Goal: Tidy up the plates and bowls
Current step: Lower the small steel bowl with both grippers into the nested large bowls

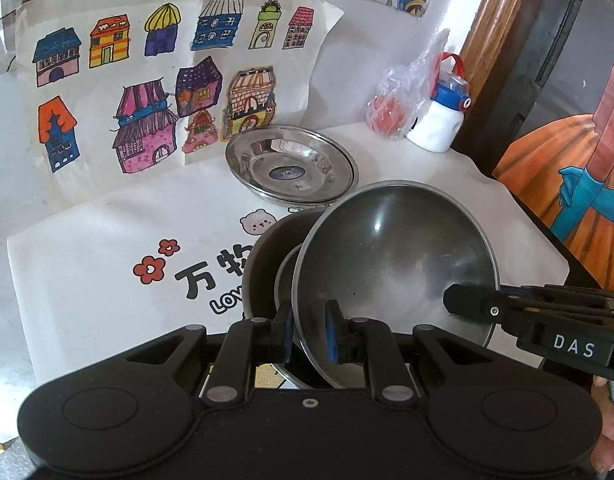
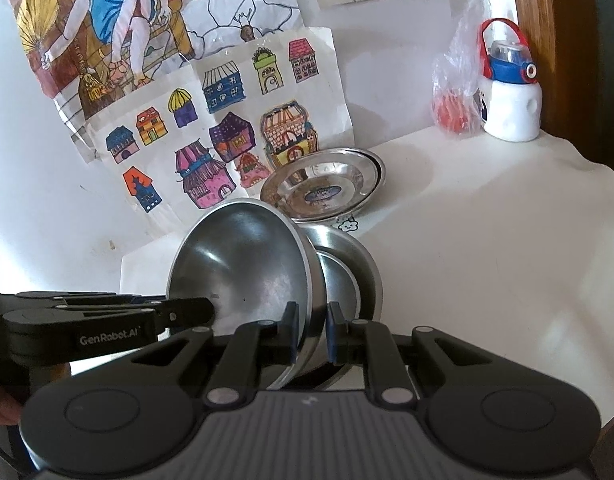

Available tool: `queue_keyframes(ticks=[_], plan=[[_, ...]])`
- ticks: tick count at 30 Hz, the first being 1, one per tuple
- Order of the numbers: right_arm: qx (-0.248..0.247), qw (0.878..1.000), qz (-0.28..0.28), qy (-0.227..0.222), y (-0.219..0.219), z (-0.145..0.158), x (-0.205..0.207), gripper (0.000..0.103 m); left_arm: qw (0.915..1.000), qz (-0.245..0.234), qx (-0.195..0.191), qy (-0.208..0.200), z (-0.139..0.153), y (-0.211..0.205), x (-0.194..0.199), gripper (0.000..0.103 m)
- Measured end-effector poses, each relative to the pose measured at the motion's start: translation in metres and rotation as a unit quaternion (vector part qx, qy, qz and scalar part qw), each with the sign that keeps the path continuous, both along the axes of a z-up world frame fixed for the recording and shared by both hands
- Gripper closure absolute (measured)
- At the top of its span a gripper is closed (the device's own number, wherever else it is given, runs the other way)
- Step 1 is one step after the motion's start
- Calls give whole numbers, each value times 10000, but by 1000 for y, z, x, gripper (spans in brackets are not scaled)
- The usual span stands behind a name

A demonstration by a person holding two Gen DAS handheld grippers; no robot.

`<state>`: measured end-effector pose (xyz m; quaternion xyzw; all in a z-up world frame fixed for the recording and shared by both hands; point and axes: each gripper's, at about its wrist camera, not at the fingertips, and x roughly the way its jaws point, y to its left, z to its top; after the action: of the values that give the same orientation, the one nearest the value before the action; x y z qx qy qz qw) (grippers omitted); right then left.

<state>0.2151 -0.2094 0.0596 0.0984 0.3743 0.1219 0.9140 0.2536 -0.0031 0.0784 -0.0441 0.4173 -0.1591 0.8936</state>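
Near the front edge of the table point(image 1: 447, 168), both grippers are holding one tilted steel bowl point(image 1: 391, 256) by its rim. The left gripper point(image 1: 310, 334) is pinching the near rim, one blue pad inside the bowl and one outside. The right gripper point(image 2: 312, 330) is clamping the rim in the same manner from the opposite side, and its tip is showing at the right of the left-wrist view. Both sets of jaws are closed on the bowl wall, with no gap visible at the pads. The bowl is standing steeply on edge, its opening facing the left camera, and it is leaning into a second bowl point(image 2: 347, 276) just behind it; whether more bowls are nested there cannot be told. Farther back, near the wall, the plates point(image 1: 291, 164) are sitting already stacked, apart from the bowls. A bottle point(image 1: 441, 120) and a plastic bag point(image 1: 395, 104) are standing at the far right corner, well clear. Judging from this layout, the plate stacking is appearing complete and the bowl nesting is in hand. The next move is calling for levelling the held bowl, centring it over the second bowl, lowering it squarely and then releasing both rims. Uneven release is likely to let the bowl slide or tip.
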Motion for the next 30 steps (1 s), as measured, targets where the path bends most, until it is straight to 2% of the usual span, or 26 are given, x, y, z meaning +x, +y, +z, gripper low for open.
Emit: queue_keyframes(ticks=[30], plan=[[22, 9993, -1, 369, 2, -13, 19, 87, 9996, -53, 197, 211, -10, -3, 17, 86]])
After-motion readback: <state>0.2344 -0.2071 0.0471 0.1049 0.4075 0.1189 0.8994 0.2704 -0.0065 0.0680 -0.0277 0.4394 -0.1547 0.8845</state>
